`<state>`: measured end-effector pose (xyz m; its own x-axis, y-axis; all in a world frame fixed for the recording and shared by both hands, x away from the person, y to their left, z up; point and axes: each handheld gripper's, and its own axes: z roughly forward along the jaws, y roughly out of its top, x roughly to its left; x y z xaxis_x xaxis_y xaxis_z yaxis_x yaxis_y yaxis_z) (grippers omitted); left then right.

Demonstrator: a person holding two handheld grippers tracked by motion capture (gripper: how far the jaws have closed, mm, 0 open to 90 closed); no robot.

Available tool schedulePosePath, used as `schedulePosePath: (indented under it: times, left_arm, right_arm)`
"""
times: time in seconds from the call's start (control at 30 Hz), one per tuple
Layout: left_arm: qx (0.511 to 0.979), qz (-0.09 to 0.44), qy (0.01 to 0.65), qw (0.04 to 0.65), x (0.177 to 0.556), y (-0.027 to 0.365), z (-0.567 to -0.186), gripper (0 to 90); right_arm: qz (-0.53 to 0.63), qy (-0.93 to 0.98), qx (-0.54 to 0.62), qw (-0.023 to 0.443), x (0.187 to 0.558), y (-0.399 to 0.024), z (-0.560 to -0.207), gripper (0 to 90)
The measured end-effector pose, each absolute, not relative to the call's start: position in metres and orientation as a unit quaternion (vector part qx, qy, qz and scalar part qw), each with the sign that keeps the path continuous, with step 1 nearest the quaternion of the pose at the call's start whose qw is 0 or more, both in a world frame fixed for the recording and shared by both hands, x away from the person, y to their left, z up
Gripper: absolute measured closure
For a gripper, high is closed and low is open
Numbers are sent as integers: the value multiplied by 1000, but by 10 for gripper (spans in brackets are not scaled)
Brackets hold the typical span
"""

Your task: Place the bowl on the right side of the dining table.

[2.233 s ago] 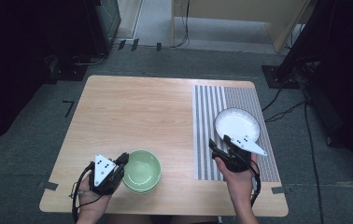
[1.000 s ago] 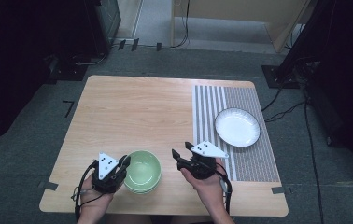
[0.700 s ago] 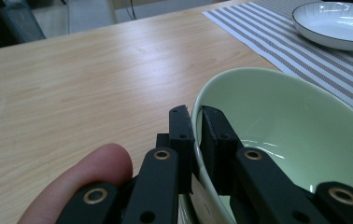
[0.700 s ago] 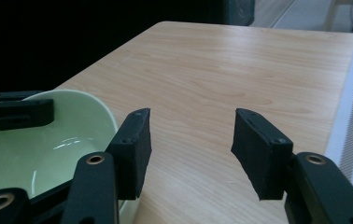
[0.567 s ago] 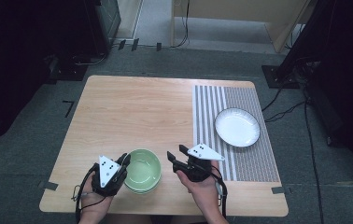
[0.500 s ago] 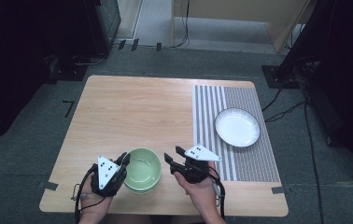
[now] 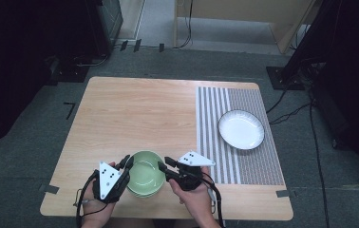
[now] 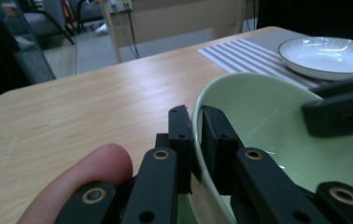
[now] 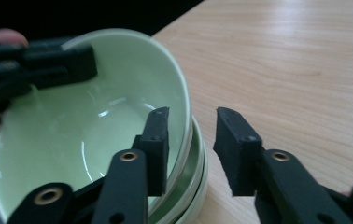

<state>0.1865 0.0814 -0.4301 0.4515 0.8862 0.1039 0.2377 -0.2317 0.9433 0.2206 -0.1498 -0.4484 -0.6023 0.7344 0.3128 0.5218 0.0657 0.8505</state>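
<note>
Here left gripper (image 8: 196,122) clamps green bowl (image 8: 277,140) rim; right gripper (image 9: 191,133) straddles rim, agape.

**Right gripper has crossed from the plate to the bowls**

Your right gripper (image 7: 164,163) has left the white plate (image 7: 240,129) on the striped mat (image 7: 230,161), where it sat two seconds ago, and travelled left across the desk (image 7: 139,114). It now sits at the right rim of the green bowls (image 7: 144,173), jaws apart, one inside the top bowl's rim and one outside. The plate lies uncovered on the mat.
</note>
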Motion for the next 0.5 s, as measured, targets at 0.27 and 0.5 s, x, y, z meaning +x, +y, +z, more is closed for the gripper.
schedulePosePath:
  times: [0.27,0.5]
  left_arm:
    - [702,361,380,482,180,75,-429,819]
    - [691,393,364,485,172,69,-428,823]
  right_arm:
    - [522,714,451,117,219,-138,-456,833]
    - [536,695,457,144,214,-141,-449,851]
